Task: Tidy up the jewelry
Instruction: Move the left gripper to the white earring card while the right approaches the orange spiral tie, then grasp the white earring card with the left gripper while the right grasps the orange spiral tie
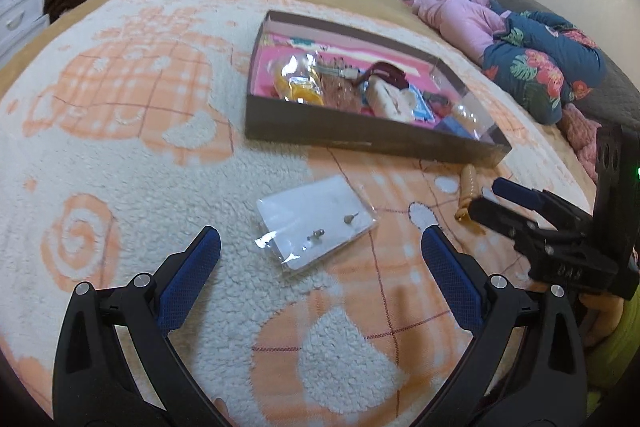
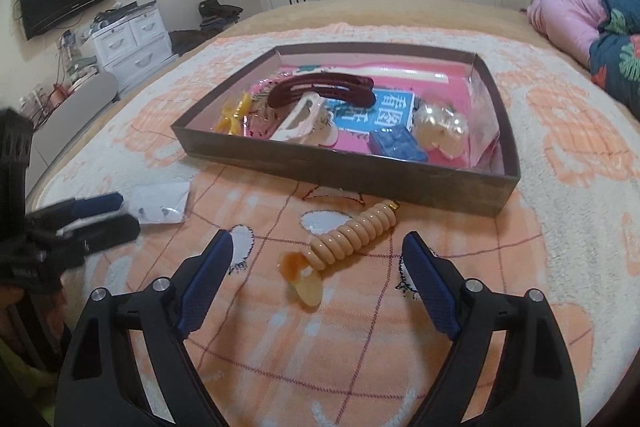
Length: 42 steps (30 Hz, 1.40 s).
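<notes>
Both grippers hang wide open over the blanket (image 2: 560,147), holding nothing: the left gripper (image 1: 320,247) faces a clear bag (image 1: 316,223), the right gripper (image 2: 318,255) a beige clip (image 2: 348,239). Most of the job looks done. The box (image 2: 340,175) at twelve o'clock already holds one dark red clip (image 2: 320,91), one white clip (image 2: 300,123), one blue case (image 2: 396,145) and more I can't count. Two things are left outside: the bag, with maybe two earrings (image 1: 332,227), and the beige clip.

One box (image 2: 360,183), one earring packet (image 1: 316,227), two earrings (image 1: 350,218), one coiled hair clip (image 2: 352,233)
</notes>
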Each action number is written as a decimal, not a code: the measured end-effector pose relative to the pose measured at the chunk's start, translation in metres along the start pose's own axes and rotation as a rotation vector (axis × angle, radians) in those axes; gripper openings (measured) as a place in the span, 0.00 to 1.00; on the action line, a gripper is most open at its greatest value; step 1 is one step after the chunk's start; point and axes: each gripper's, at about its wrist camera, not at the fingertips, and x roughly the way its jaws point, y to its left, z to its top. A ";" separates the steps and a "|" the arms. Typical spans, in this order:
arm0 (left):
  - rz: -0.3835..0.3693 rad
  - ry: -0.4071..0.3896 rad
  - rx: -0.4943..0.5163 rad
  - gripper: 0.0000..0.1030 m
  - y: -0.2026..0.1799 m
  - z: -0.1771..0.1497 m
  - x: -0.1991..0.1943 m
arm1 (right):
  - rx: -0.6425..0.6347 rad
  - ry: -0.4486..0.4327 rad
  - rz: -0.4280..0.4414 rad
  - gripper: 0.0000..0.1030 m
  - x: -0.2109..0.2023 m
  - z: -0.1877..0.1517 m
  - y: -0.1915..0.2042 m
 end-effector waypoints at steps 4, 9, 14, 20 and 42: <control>0.005 0.000 0.006 0.89 -0.003 0.000 0.006 | 0.032 0.025 0.016 0.72 0.011 0.004 -0.003; 0.010 -0.012 0.016 0.89 -0.005 0.003 0.012 | 0.015 0.038 0.017 0.50 0.021 0.002 -0.001; 0.023 -0.009 0.050 0.83 -0.010 0.005 0.016 | -0.013 0.033 0.036 0.28 0.018 -0.003 -0.003; 0.050 -0.007 0.098 0.56 -0.016 0.005 0.020 | -0.091 0.034 0.032 0.20 0.005 -0.011 0.004; -0.005 -0.063 0.136 0.47 -0.033 0.011 -0.002 | -0.086 -0.041 0.048 0.18 -0.032 -0.006 -0.001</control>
